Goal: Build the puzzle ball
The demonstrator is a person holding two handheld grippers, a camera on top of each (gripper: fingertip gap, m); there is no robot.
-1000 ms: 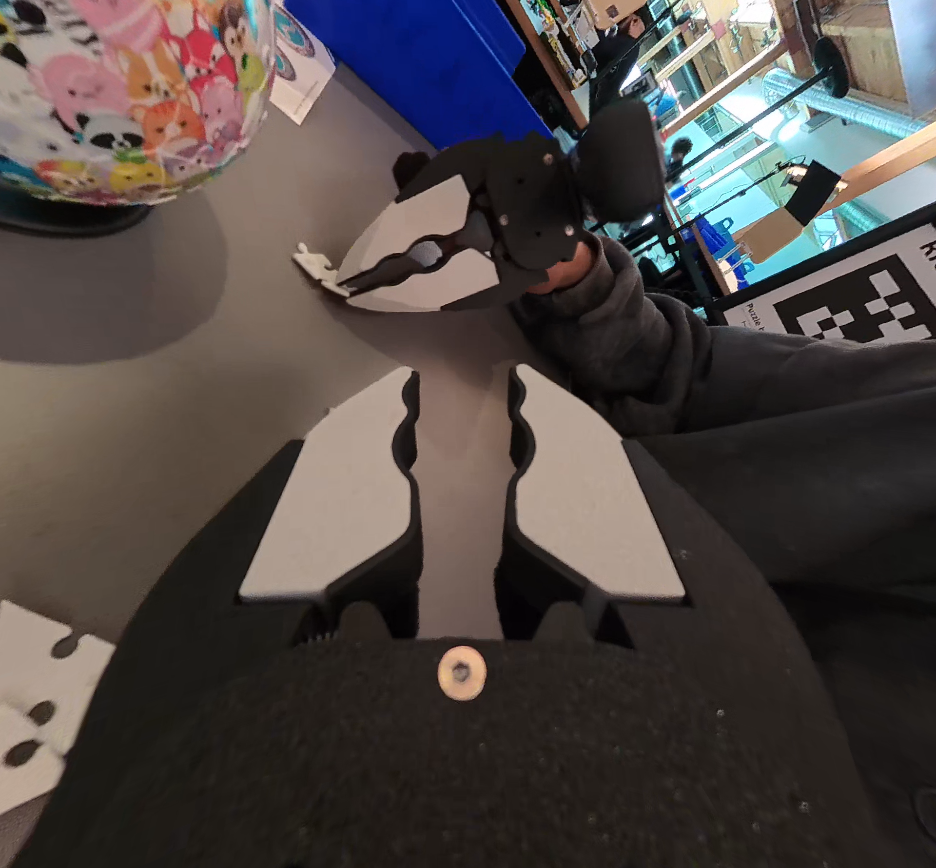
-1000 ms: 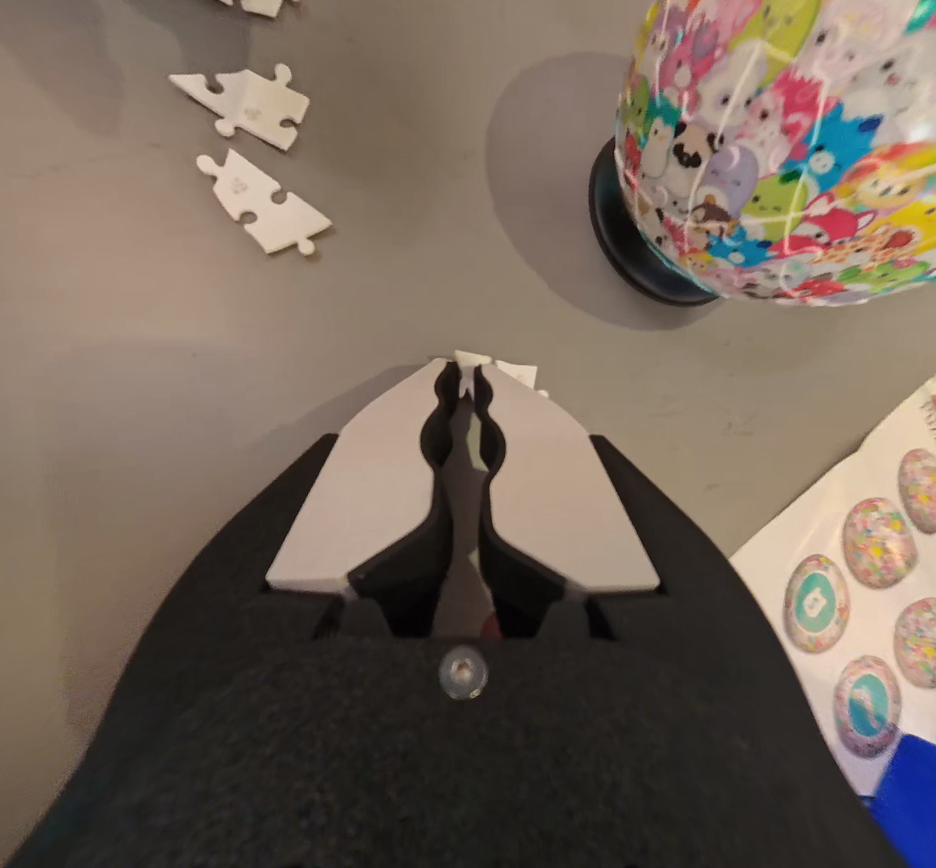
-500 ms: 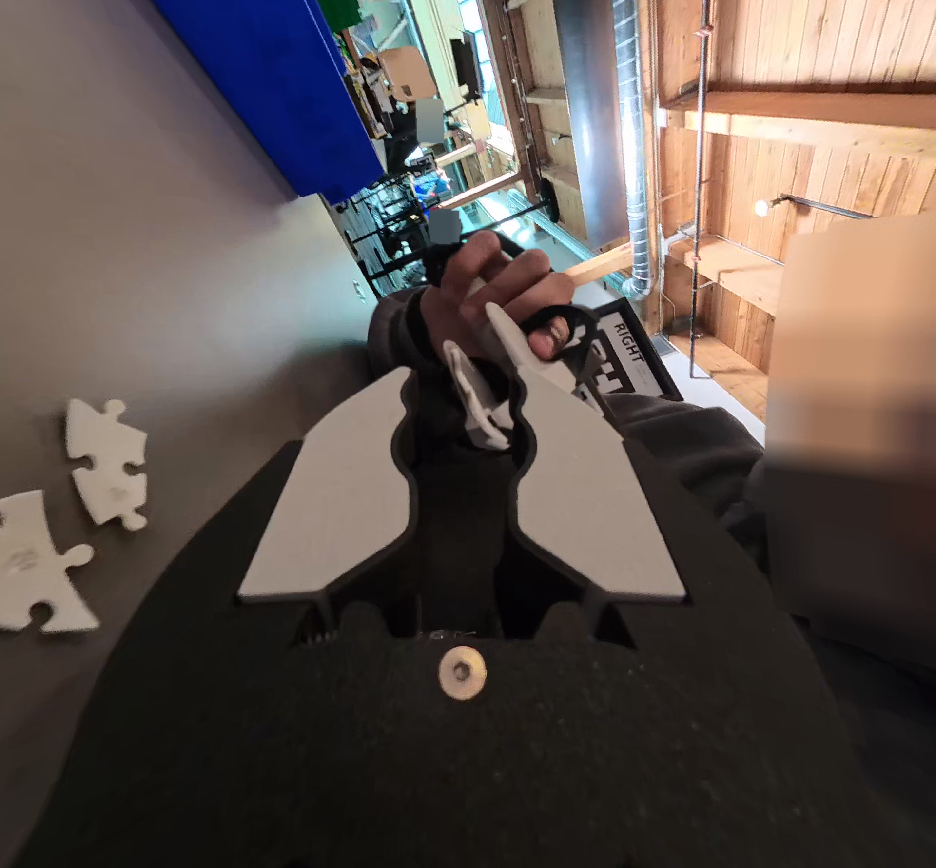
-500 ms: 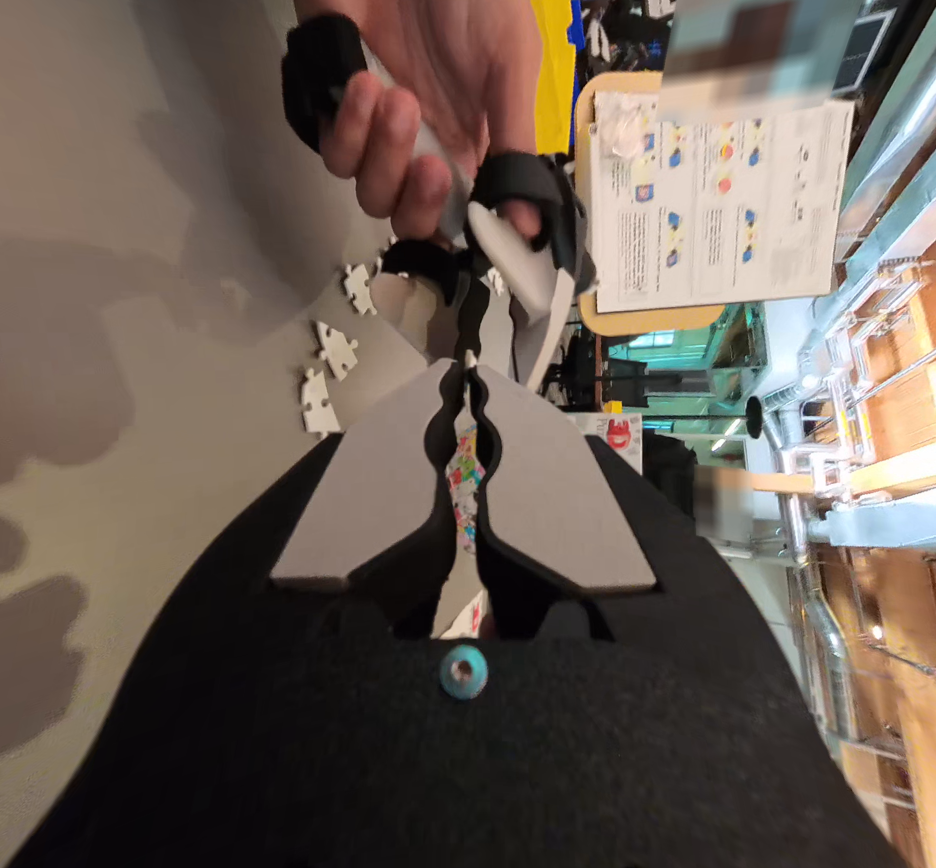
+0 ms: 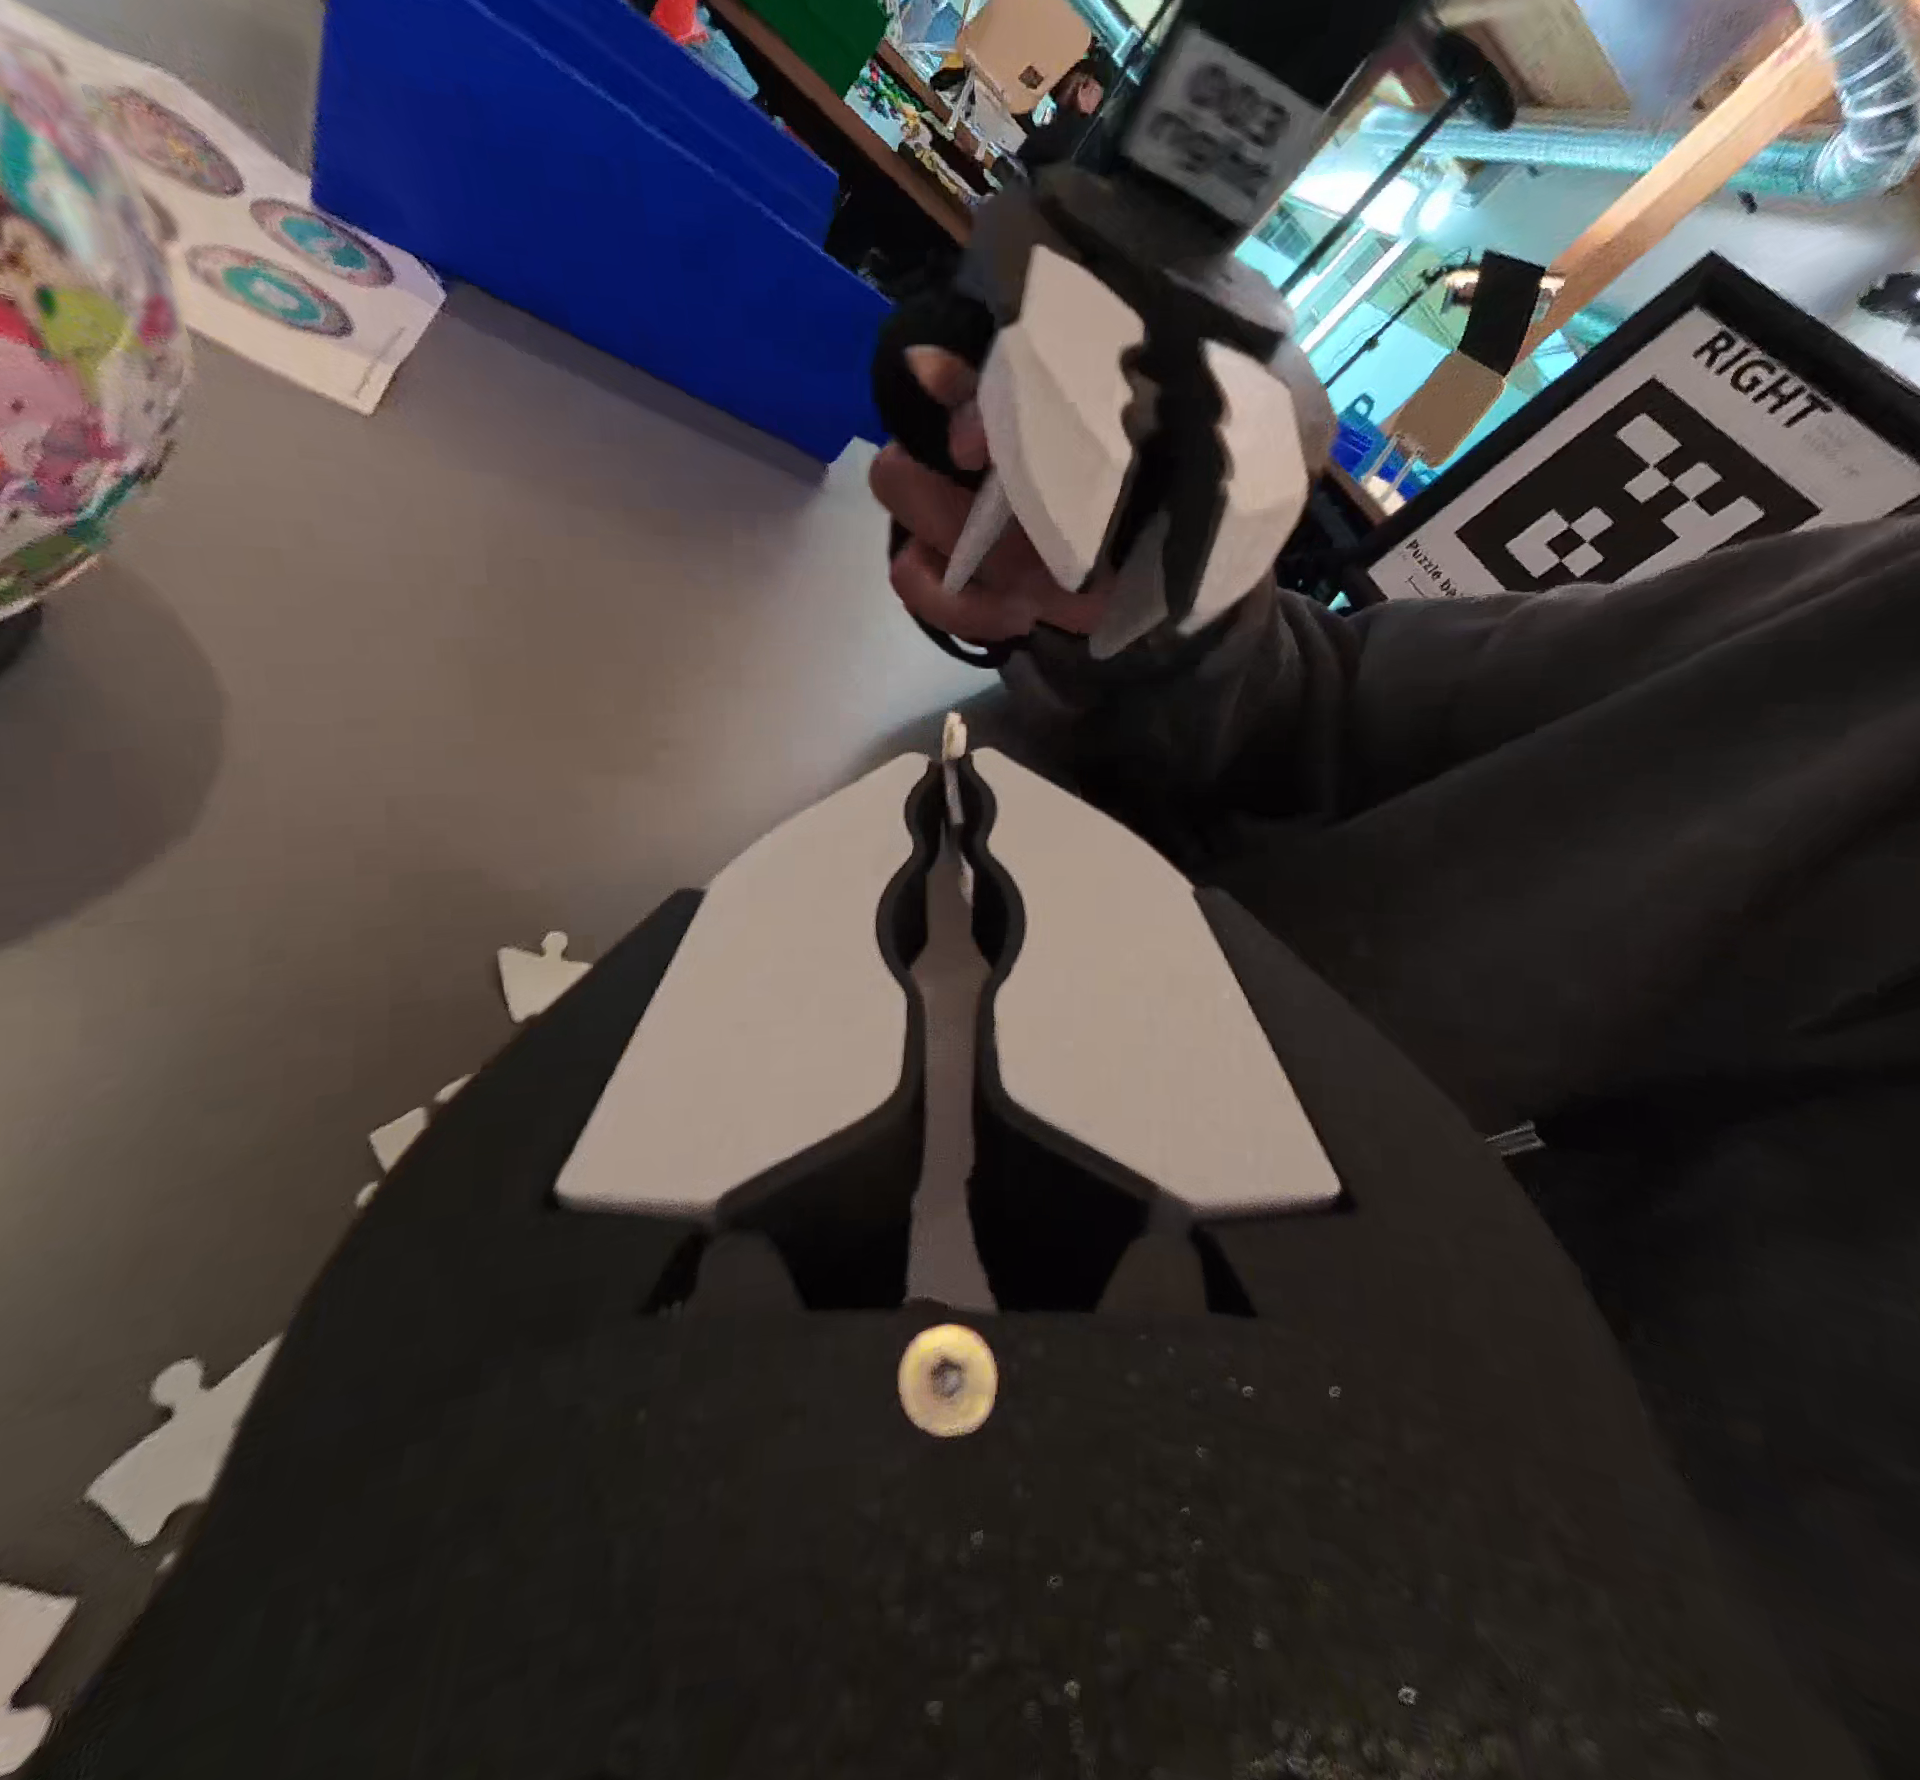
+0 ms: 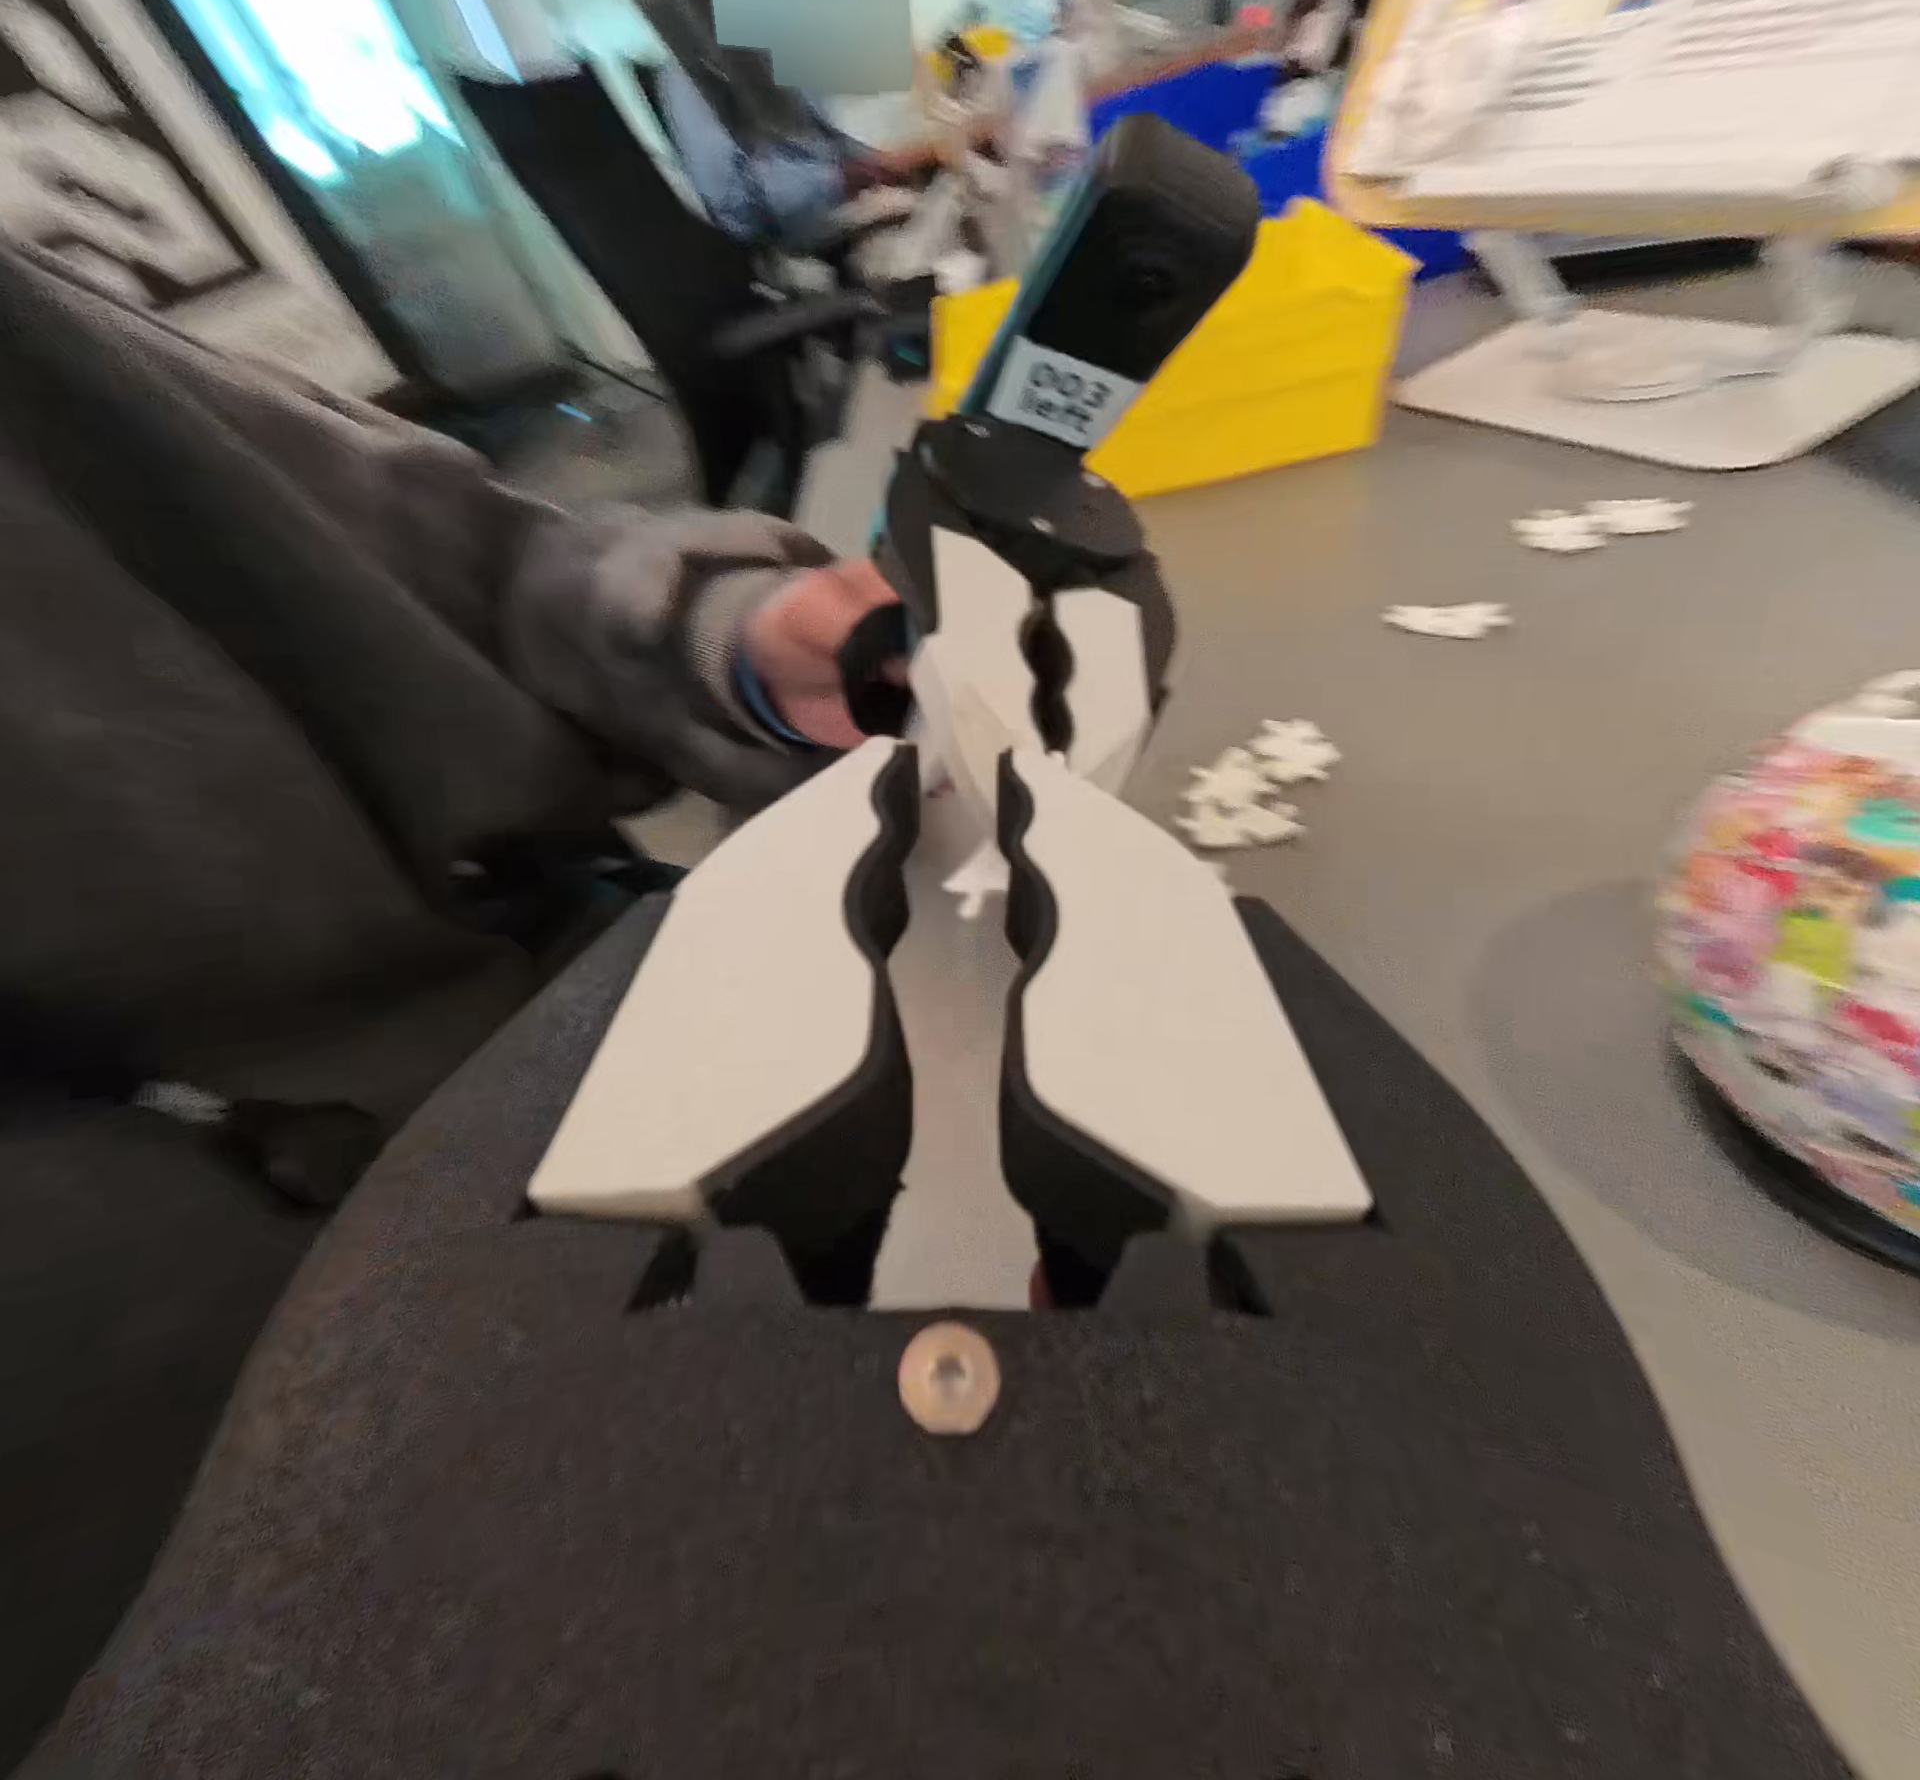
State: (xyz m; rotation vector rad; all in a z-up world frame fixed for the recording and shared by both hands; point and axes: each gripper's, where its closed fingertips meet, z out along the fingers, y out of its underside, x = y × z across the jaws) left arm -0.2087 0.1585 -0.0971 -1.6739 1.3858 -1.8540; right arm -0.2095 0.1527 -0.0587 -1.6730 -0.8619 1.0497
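My left gripper is shut on a thin white puzzle piece, seen edge-on between its tips. In the right wrist view the left gripper hangs tips-down in front, and the piece sticks out below it, in the gap of my right gripper. The right gripper's jaws stand apart beside the piece and do not press on it. The right gripper also shows in the left wrist view, held above the grey table. The colourful puzzle ball stands on a dark base.
Loose white pieces lie on the table. A blue bin and a sheet with round pictures are at the back. A yellow bin and a poster stand are beyond. Dark sleeves fill one side. There is about 4 cm between the tips of the two grippers.
The right gripper lifted a piece off the table and brought it to the open left gripper. The left gripper has shut on the piece and the right gripper has opened.
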